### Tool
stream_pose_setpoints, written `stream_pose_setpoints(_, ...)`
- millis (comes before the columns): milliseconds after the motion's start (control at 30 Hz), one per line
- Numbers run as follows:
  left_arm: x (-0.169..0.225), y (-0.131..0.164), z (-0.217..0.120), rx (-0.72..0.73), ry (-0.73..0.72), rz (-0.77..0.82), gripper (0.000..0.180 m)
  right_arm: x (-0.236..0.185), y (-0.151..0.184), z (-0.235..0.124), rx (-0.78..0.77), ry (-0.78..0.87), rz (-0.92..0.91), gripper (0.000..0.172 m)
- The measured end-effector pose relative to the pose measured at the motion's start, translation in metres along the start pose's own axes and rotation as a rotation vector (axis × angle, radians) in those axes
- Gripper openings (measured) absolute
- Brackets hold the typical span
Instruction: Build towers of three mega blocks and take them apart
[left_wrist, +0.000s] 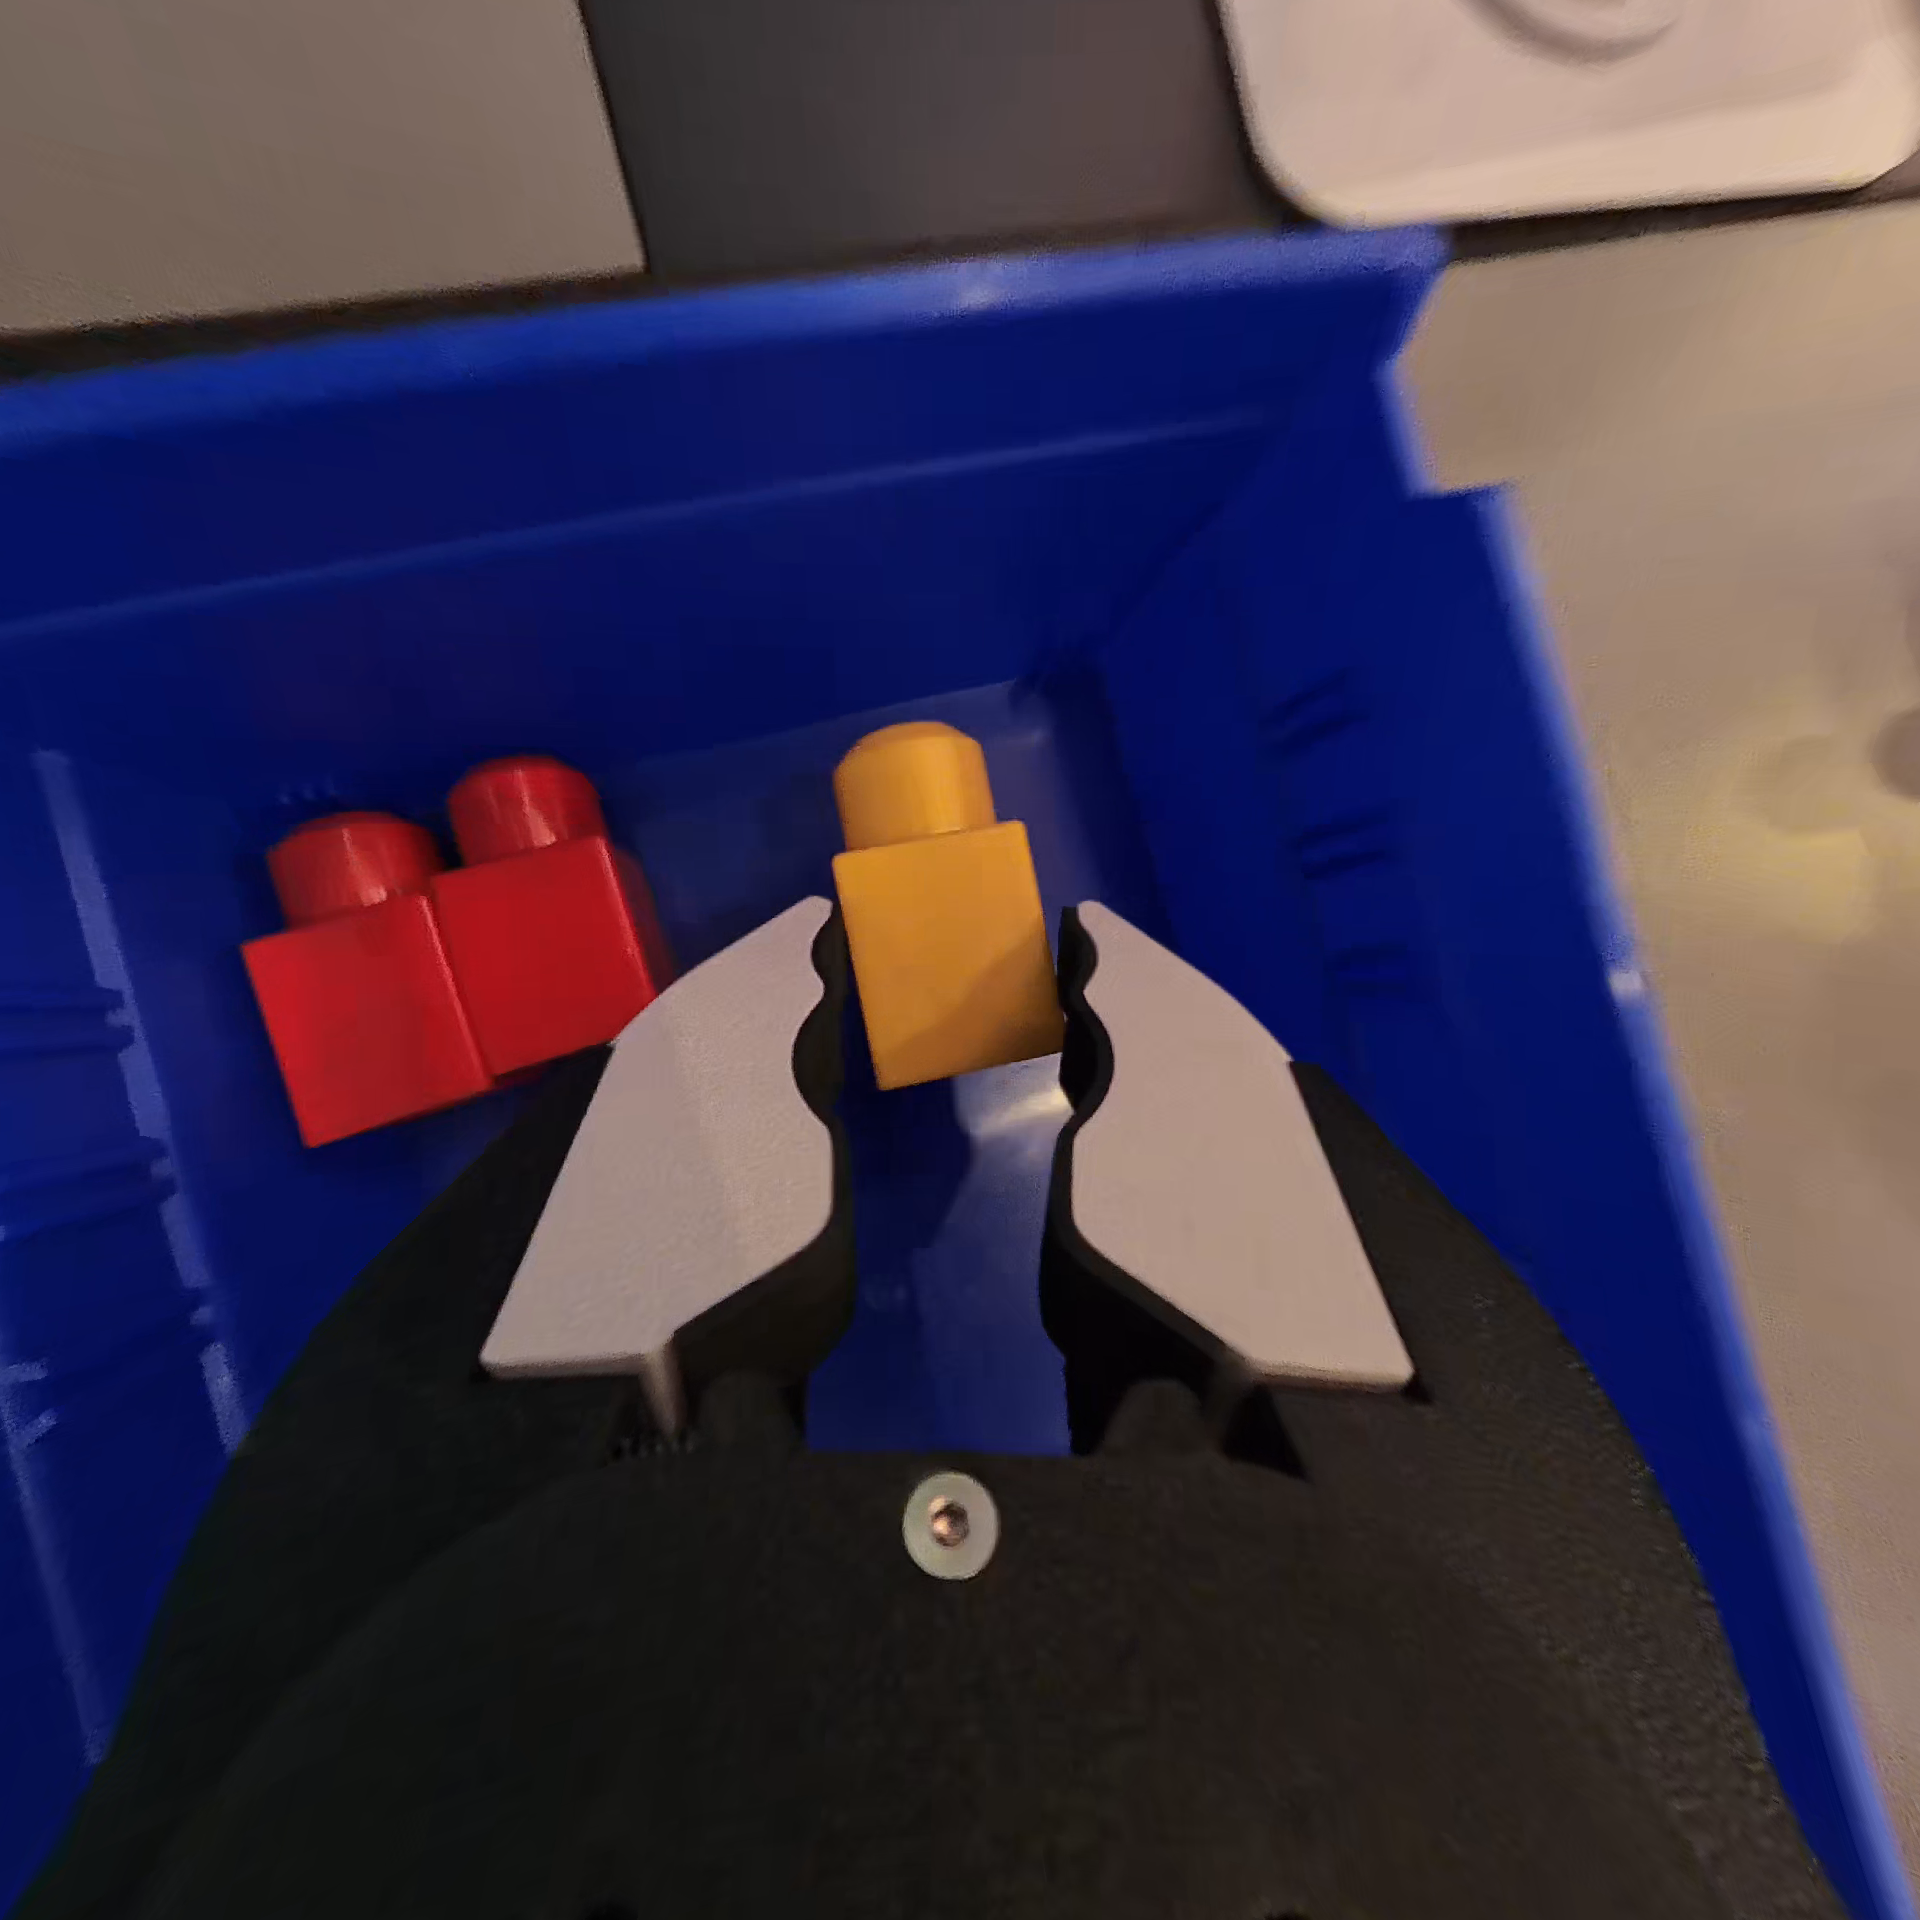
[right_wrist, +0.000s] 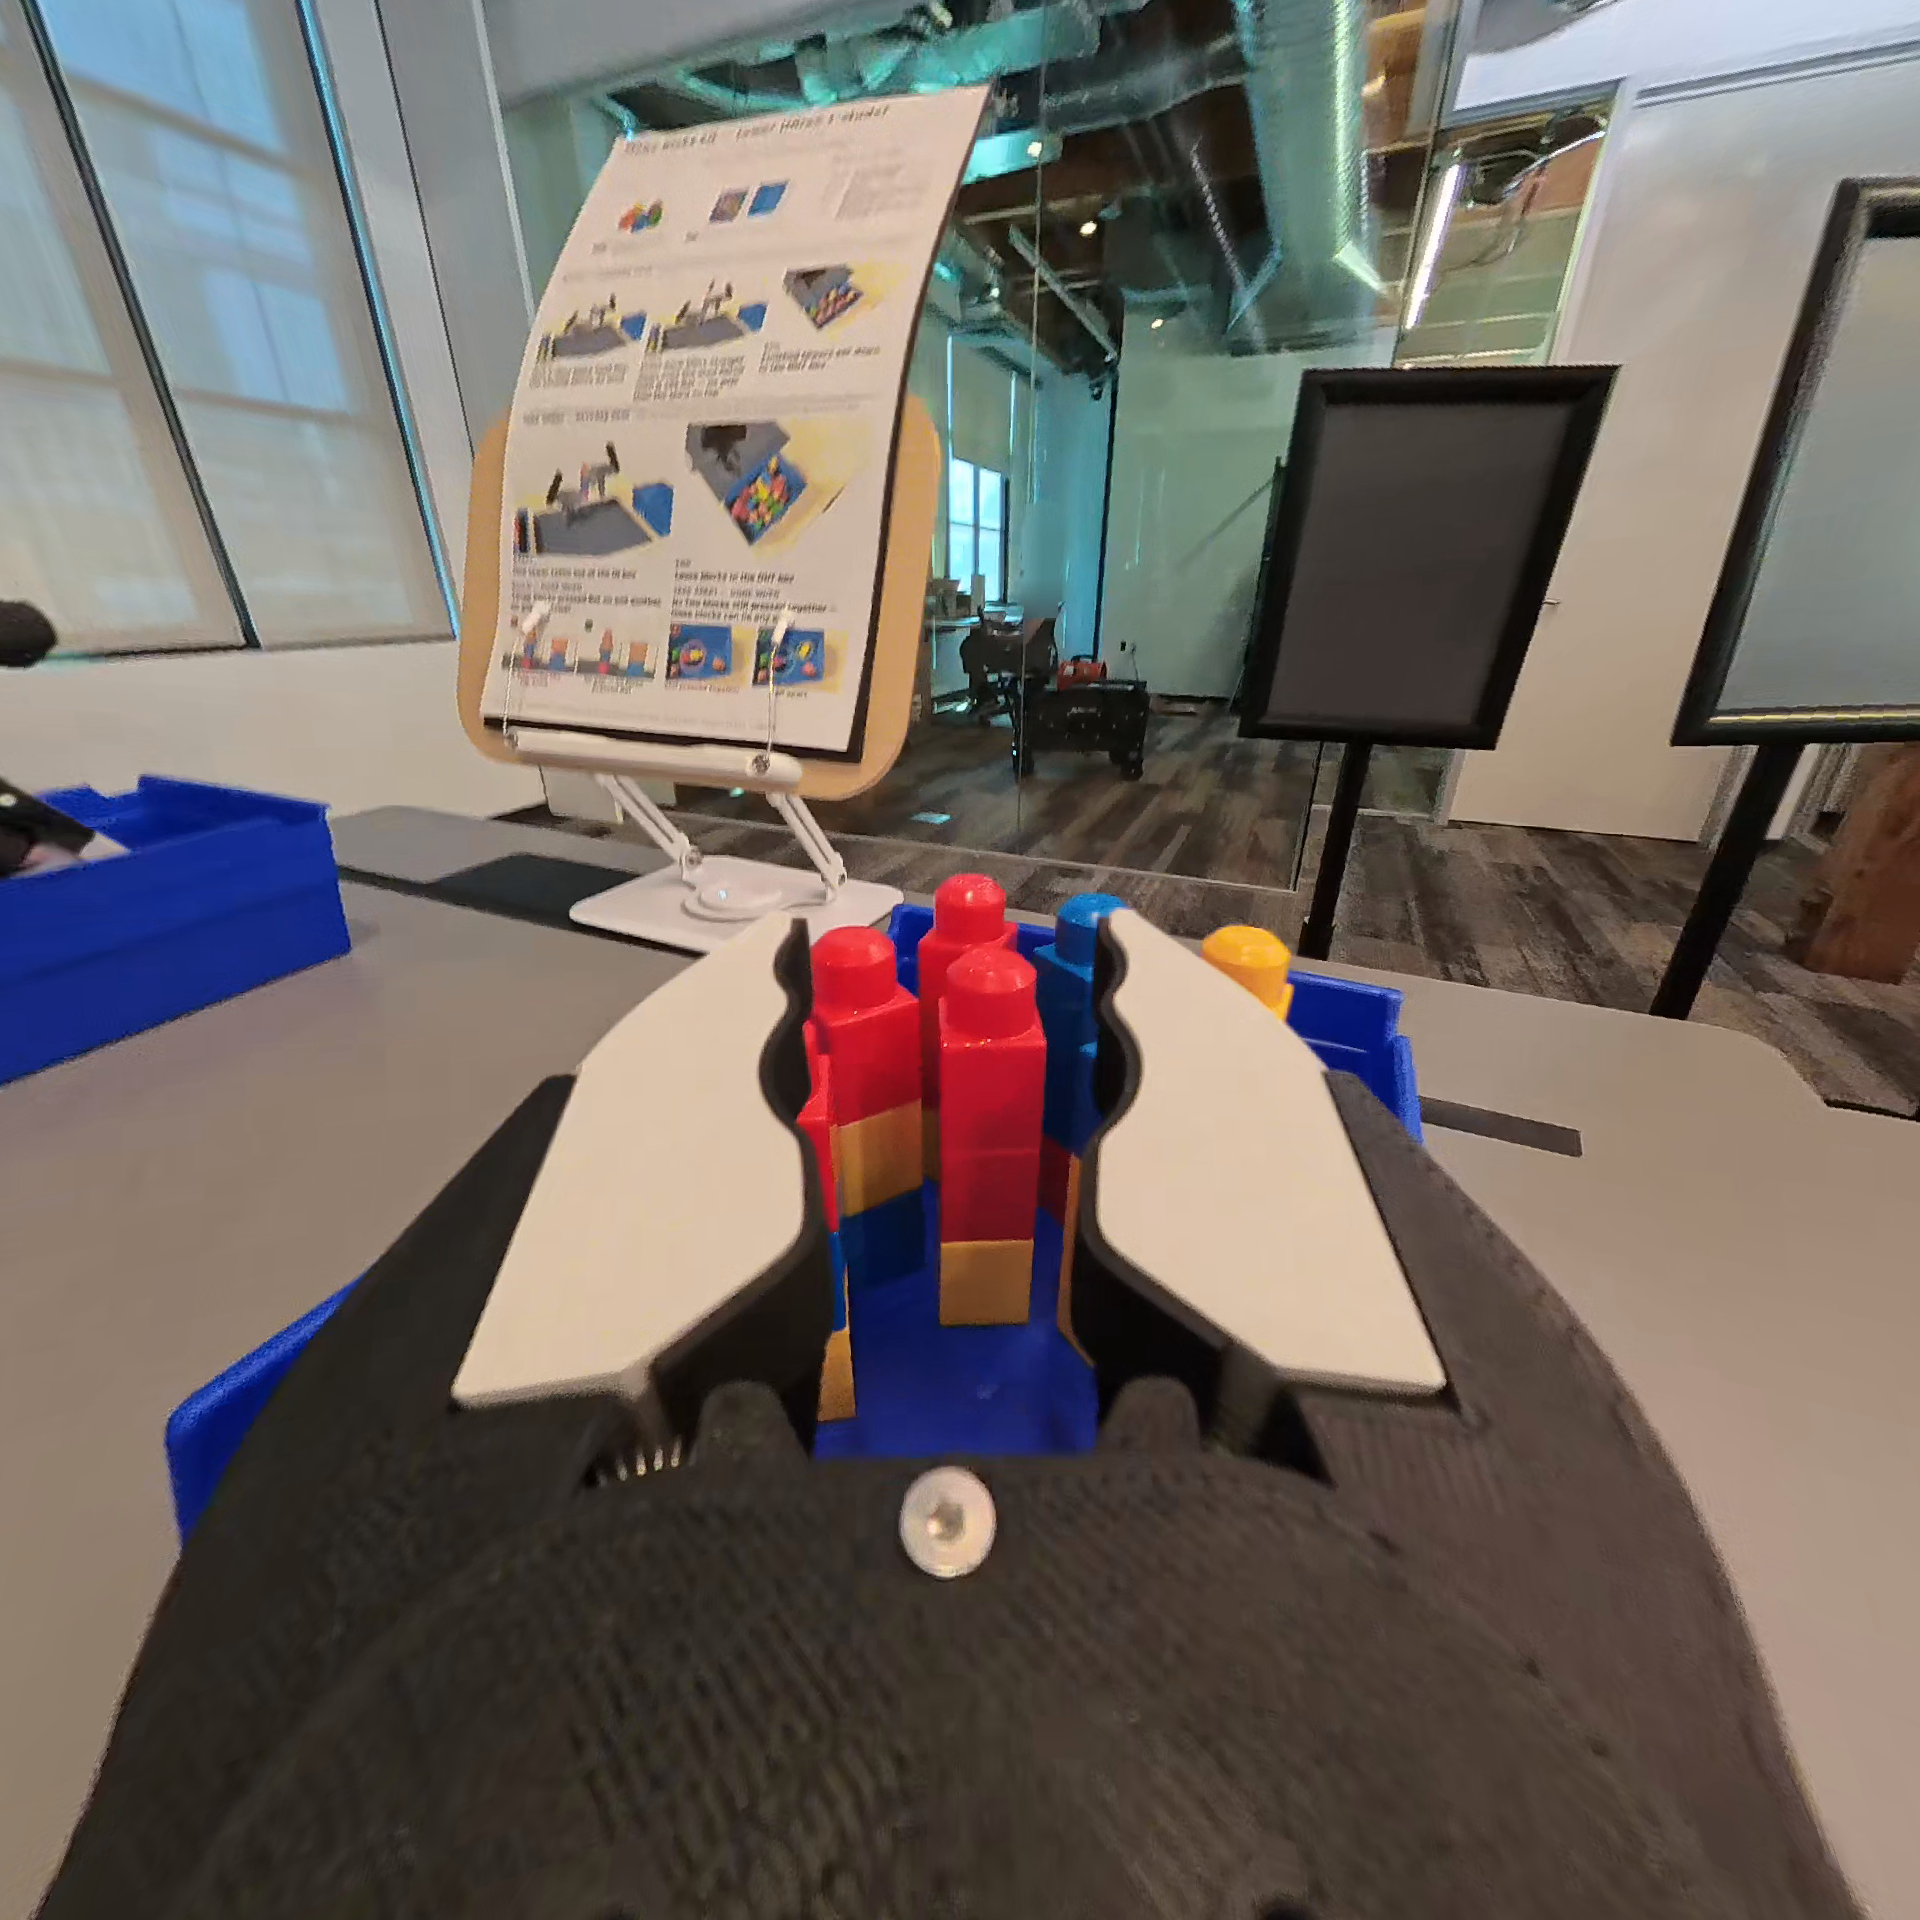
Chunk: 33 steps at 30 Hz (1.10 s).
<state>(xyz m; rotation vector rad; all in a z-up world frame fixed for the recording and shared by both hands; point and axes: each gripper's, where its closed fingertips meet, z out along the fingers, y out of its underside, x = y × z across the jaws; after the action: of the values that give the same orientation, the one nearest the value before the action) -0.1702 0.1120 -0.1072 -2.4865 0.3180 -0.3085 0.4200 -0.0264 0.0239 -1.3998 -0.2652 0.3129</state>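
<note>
a: where are we sitting in the job right now?

b: i'm looking down the left hand-held gripper (left_wrist: 945, 966) into a blue bin (left_wrist: 727, 436). its two fingers are flanking a single yellow block (left_wrist: 951, 966) near the bin's right corner. the right pad looks to be touching the block's side, but i'm seeing a thin sliver of blue on the left side, so i'm not calling it a firm grip. i'm judging it either just releasing or about to close.

a: anything else in that bin?

b: two red blocks (left_wrist: 436, 966), lying side by side just left of the yellow one, all three loose and unstacked.

a: and the right side?

b: the right hand-held gripper (right_wrist: 951, 1039) is hanging wide over a second blue bin (right_wrist: 1340, 1029) on the grey desk (right_wrist: 364, 1091). between the fingers i'm seeing standing towers (right_wrist: 987, 1122) of three blocks each, red, yellow and blue mixed. the pads are not pressing on any of them.

a: so how far along?

b: i'm reading it as mid-way: several towers are built and waiting, only three loose blocks are showing in the other bin. i can't tell whether we're building or dismantling at this instant. an instruction sheet (right_wrist: 727, 416) is propped on a stand behind.
</note>
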Motion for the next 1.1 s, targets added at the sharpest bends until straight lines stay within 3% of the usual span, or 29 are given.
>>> stream_pose_setpoints(33, 0.004, -0.006, -0.009, 0.032, 0.034, -0.005, 0.039, 0.002, -0.002, -0.002, 0.014, 0.005, 0.016, 0.052)
stream_pose_setpoints(200, 0.043, -0.036, -0.069, 0.225, 0.276, 0.015, 0.039, 0.002, -0.011, -0.006, 0.065, -0.003, 0.055, 0.049)
stream_pose_setpoints(367, 0.131, -0.052, -0.137, 0.394, 0.673, 0.201, 0.039, -0.022, -0.028, -0.005, 0.089, -0.044, 0.003, 0.044)
stream_pose_setpoints(500, 0.206, -0.042, -0.177, 0.463, 0.938, 0.422, 0.039, -0.121, -0.066, 0.005, 0.129, -0.297, -0.038, 0.041)
stream_pose_setpoints(633, 0.261, -0.029, -0.200, 0.483, 1.130, 0.536, 0.038, -0.256, -0.084, 0.029, 0.092, -0.760, 0.020, 0.048)
stream_pose_setpoints(700, 0.280, -0.018, -0.205, 0.461, 1.179, 0.592, 0.038, -0.300, -0.077, 0.048, 0.002, -0.895, 0.050, 0.054)
stream_pose_setpoints(767, 0.291, -0.011, -0.205, 0.458, 1.169, 0.648, 0.038, -0.324, -0.073, 0.071, -0.031, -0.930, 0.050, 0.059)
stream_pose_setpoints(967, 0.302, -0.002, -0.204, 0.440, 1.177, 0.701, 0.038, -0.353, -0.072, 0.106, -0.083, -1.077, 0.254, 0.062)
stream_pose_setpoints(1033, 0.304, 0.001, -0.200, 0.418, 1.187, 0.710, 0.038, -0.358, -0.069, 0.104, -0.092, -1.152, 0.333, 0.051)
stream_pose_setpoints(1067, 0.304, 0.003, -0.196, 0.401, 1.182, 0.715, 0.038, -0.360, -0.067, 0.099, -0.082, -1.202, 0.355, 0.032)
stream_pose_setpoints(1100, 0.305, 0.006, -0.194, 0.383, 1.188, 0.719, 0.039, -0.359, -0.064, 0.099, -0.075, -1.209, 0.373, 0.032)
